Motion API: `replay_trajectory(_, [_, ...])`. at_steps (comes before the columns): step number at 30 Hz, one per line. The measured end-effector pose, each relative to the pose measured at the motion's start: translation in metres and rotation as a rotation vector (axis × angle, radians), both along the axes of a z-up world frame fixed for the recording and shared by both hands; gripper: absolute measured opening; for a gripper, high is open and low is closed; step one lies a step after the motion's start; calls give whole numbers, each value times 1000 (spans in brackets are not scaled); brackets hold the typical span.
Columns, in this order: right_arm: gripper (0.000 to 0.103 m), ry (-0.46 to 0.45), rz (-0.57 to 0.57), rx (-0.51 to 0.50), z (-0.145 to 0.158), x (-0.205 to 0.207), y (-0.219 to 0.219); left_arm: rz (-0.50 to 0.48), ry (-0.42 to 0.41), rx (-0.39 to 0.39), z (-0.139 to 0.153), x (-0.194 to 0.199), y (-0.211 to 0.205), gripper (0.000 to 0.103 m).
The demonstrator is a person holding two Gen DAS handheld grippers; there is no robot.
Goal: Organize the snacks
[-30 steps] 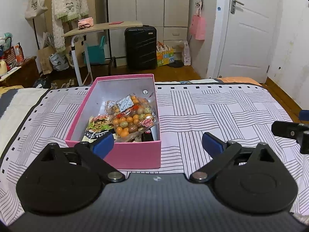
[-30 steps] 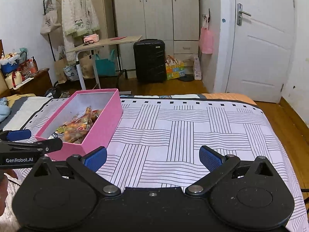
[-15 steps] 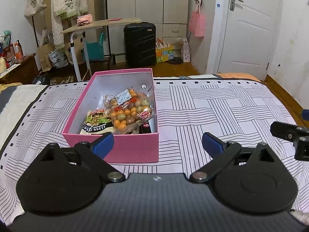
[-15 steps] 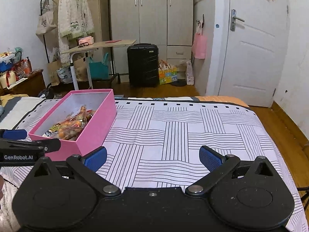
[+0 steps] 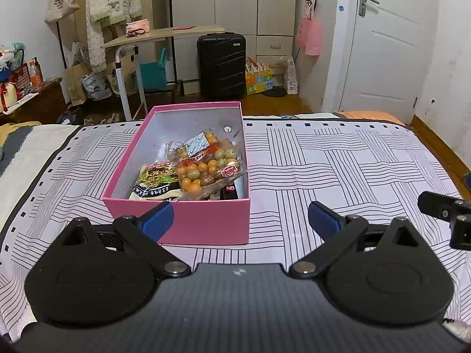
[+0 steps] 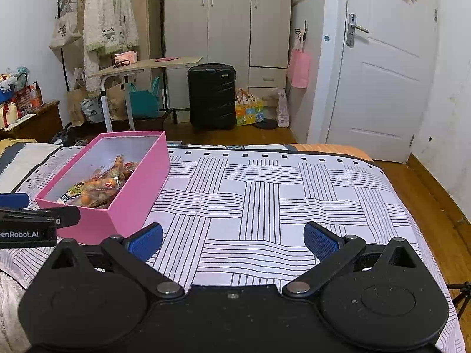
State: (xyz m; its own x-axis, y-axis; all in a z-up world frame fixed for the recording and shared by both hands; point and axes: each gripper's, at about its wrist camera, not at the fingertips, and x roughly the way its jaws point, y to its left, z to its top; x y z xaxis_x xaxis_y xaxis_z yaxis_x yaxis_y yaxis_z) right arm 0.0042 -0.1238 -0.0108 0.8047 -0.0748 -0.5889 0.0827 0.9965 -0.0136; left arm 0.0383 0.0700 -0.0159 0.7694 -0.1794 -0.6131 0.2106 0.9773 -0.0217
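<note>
A pink box (image 5: 206, 220) sits on the striped bedspread (image 5: 338, 170). Inside lie a clear bag of orange and speckled round snacks (image 5: 206, 167), a green and white packet (image 5: 156, 181) and a dark item (image 5: 231, 189) at the near right corner. My left gripper (image 5: 240, 217) is open and empty, just in front of the box's near wall. My right gripper (image 6: 232, 239) is open and empty over the bare bedspread (image 6: 265, 194), to the right of the box (image 6: 129, 194). The snack bags also show in the right wrist view (image 6: 100, 186).
The bed ends ahead at the wooden floor (image 6: 429, 194). Beyond stand a black suitcase (image 5: 221, 64), a side table (image 5: 159, 33), a wardrobe (image 6: 226, 17) and a white door (image 5: 391, 44). The left gripper's side shows in the right wrist view (image 6: 32, 220).
Both grippers have drawn back and risen a little from the box, so it looks farther off. Both stay open and empty. The box and snacks have not moved.
</note>
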Motion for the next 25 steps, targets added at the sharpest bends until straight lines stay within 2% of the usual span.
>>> replay_trajectory(25, [103,10,-18,4,-5,1,-3,18,-10,29,-1,-1,0,100])
